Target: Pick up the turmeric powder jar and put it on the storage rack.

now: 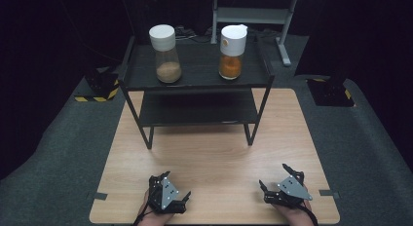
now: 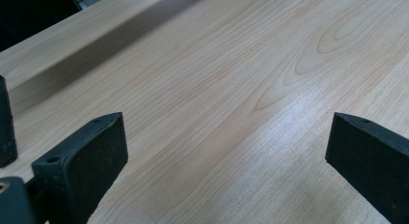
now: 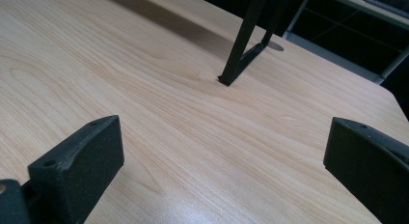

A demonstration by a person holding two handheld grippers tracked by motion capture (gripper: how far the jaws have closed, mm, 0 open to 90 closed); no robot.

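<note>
- Left gripper (image 1: 176, 189) rests near the wooden table's (image 1: 219, 153) front edge, left side, jaws spread wide, holding nothing.
- Right gripper (image 1: 276, 177) rests near the front edge, right side, jaws equally wide, empty.
- Black two-tier shelf (image 1: 197, 82) stands along the table's far edge; on its top tier stand a beige-powder jar (image 1: 165, 53) and an orange-powder jar (image 1: 232, 51).

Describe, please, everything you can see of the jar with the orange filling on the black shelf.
The jar with the orange filling stands upright on the top board of the black shelf, toward its right end. Its body looks like clear glass or plastic, roughly the lower half filled with orange powder or grains. A tall white cap closes it, with a small dark mark on the side. It stands apart from the other jar, and nothing else touches it.
</note>
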